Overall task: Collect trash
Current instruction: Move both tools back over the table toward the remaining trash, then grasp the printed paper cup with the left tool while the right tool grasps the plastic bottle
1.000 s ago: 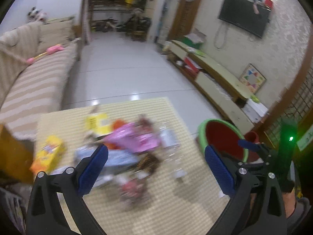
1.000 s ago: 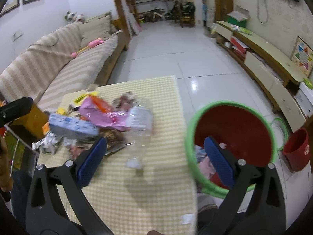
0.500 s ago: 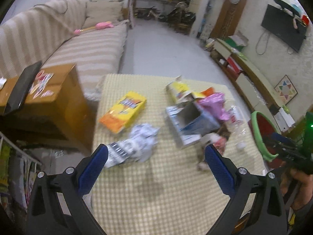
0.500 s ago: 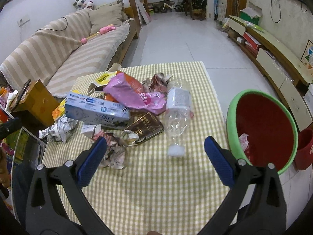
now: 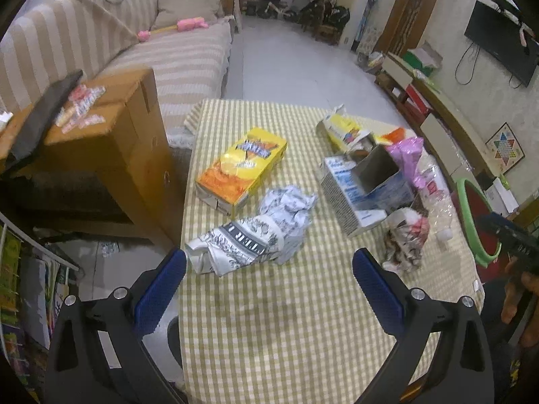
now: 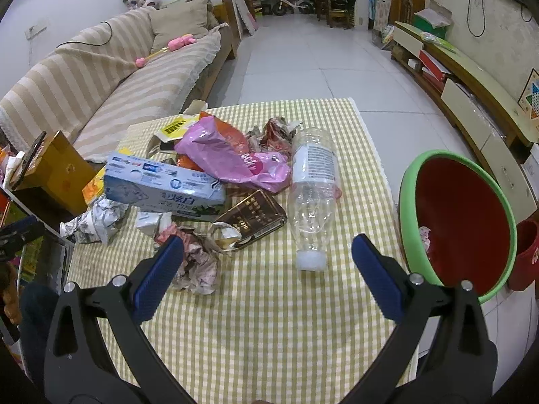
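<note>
Facing the heap across the checked tablecloth (image 6: 269,320), the right gripper (image 6: 267,271) has its blue pads spread wide with nothing between them, and the clear plastic bottle (image 6: 311,195) lies just ahead of it, slightly right of centre, its long axis running away from the camera and its white cap (image 6: 310,260) toward the gripper. That axis sits almost in line with the fingers, so I judge a grasp across the bottle's body would be straightforward, and the short carry to the green-rimmed red bin (image 6: 409,202) at the table's right edge favours this arm. The left gripper (image 5: 269,281) is likewise wide apart and empty, with the crumpled black-and-white printed paper (image 5: 256,235) immediately ahead, lying slantwise from near-left to far-right; for that piece the left arm is clearly the nearer. Counting what can be told apart: one bottle, one pink plastic bag (image 6: 232,158), one long blue-and-white carton (image 6: 163,190), one yellow-orange snack box (image 5: 242,168), one dark gold-lettered packet (image 6: 251,222), and at least three crumpled wads (the far ones overlap, so the tally is loose). One bin, already holding a scrap.
</note>
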`<action>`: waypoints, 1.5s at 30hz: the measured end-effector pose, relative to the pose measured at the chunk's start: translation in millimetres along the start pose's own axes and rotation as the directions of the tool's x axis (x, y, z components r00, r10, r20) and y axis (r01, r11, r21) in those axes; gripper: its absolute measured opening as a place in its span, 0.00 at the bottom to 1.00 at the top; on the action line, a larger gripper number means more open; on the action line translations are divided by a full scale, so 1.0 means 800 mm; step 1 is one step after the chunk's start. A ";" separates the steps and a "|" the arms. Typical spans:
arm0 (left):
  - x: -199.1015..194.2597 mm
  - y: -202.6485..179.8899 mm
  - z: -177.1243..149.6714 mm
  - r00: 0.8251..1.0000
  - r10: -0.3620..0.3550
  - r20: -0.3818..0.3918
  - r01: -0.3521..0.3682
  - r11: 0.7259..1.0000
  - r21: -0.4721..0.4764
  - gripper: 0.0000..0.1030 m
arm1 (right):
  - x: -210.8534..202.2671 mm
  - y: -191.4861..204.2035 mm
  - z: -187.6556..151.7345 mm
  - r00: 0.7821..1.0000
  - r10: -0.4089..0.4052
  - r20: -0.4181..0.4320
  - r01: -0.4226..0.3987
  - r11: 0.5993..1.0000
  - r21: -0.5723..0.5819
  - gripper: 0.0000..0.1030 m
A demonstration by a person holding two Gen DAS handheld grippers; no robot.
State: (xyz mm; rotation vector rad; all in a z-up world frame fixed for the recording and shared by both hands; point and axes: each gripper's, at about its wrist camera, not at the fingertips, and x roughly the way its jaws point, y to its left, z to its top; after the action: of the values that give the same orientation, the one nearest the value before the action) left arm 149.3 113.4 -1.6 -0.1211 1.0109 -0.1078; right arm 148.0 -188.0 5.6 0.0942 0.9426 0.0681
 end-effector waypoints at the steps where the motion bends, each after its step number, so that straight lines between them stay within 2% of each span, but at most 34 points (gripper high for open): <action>1: 0.008 0.005 0.000 1.000 0.012 -0.020 -0.012 1.000 -0.006 0.92 | 0.003 -0.002 0.001 1.000 -0.003 -0.004 0.003 1.000 0.000 0.95; 4: 0.023 0.012 0.003 0.998 0.040 -0.047 -0.039 0.999 0.007 0.92 | 0.015 -0.006 0.004 1.000 -0.015 -0.016 0.015 1.000 -0.001 0.95; 9: 0.052 0.014 0.010 0.991 0.087 -0.105 -0.077 0.992 0.097 0.92 | 0.041 -0.015 0.007 0.998 -0.029 -0.053 0.029 1.000 0.004 0.95; 15: 0.096 0.011 0.016 0.971 0.133 -0.197 -0.081 0.963 0.256 0.92 | 0.077 -0.034 0.012 0.994 -0.050 -0.097 0.054 0.998 0.039 0.95; 18: 0.110 0.011 0.019 0.967 0.139 -0.214 -0.071 0.952 0.298 0.92 | 0.096 -0.048 0.018 0.992 -0.059 -0.115 0.068 0.995 0.076 0.95; 22: 0.120 0.009 0.024 0.968 0.131 -0.214 -0.058 0.946 0.319 0.88 | 0.121 -0.062 0.028 0.988 -0.074 -0.134 0.086 0.992 0.090 0.95; 25: 0.125 0.004 0.026 0.970 0.117 -0.213 -0.046 0.949 0.313 0.82 | 0.136 -0.069 0.036 0.988 -0.066 -0.140 0.079 0.993 0.091 0.95; 28: 0.128 -0.001 0.022 0.973 0.108 -0.205 -0.042 0.952 0.302 0.81 | 0.152 -0.071 0.046 0.987 -0.063 -0.150 0.076 0.994 0.079 0.95; 30: 0.129 -0.004 0.020 0.974 0.099 -0.202 -0.036 0.955 0.295 0.78 | 0.162 -0.072 0.050 0.985 -0.055 -0.163 0.068 0.995 0.073 0.91; 32: 0.128 -0.007 0.018 0.975 0.090 -0.201 -0.028 0.956 0.291 0.75 | 0.174 -0.072 0.052 0.979 -0.053 -0.196 0.066 0.996 0.060 0.70; 35: 0.124 -0.014 0.014 0.976 0.096 -0.193 -0.034 0.953 0.301 0.71 | 0.177 -0.066 0.050 0.976 -0.070 -0.208 0.078 0.996 0.031 0.57; 40: 0.116 -0.025 0.010 0.978 0.086 -0.191 -0.028 0.957 0.289 0.60 | 0.171 -0.067 0.048 0.974 -0.072 -0.215 0.082 0.996 0.037 0.55; 42: 0.111 -0.029 0.009 0.980 0.079 -0.184 -0.025 0.960 0.278 0.50 | 0.162 -0.064 0.042 0.975 -0.070 -0.212 0.080 0.996 0.039 0.55; 45: 0.101 -0.030 0.010 0.982 0.058 -0.179 -0.013 0.970 0.243 0.47 | 0.146 -0.066 0.035 0.978 -0.067 -0.199 0.078 0.996 0.044 0.55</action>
State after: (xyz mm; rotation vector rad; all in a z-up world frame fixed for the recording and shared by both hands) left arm 198.2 78.5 -61.3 0.1317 1.1767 -0.2112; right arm 240.1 -230.0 -78.0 0.1022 1.1455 -0.0149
